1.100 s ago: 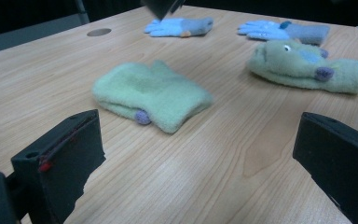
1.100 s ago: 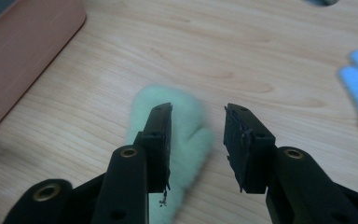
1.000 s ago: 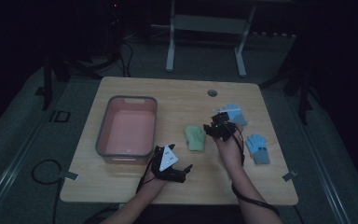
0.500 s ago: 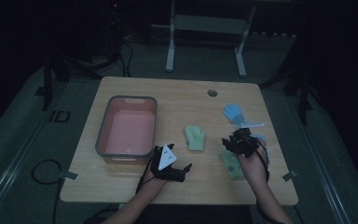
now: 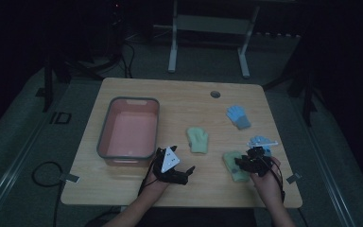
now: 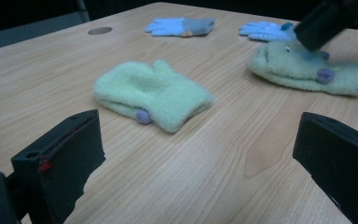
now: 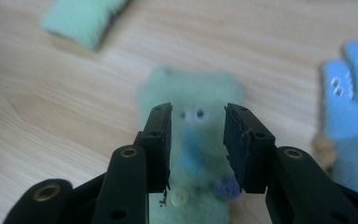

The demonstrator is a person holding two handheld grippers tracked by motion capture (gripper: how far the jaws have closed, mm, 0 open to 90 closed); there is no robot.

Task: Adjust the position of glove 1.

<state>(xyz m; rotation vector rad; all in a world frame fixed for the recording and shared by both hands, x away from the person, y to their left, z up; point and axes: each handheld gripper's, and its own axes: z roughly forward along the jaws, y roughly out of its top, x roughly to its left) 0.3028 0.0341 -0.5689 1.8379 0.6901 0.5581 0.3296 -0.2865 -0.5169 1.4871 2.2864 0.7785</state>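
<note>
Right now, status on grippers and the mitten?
Left gripper open, idle near the tray. Right gripper part open over green mitten, which lies flat on the table. Blue glove close beside it; nothing blocking.

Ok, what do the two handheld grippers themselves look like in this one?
Both grippers are black with two flat, blocky jaws. The left gripper carries a pale grey three-cornered plate with dark dots; the right gripper has round screw holes in its arms. Dark cables trail back along both forearms.
</note>
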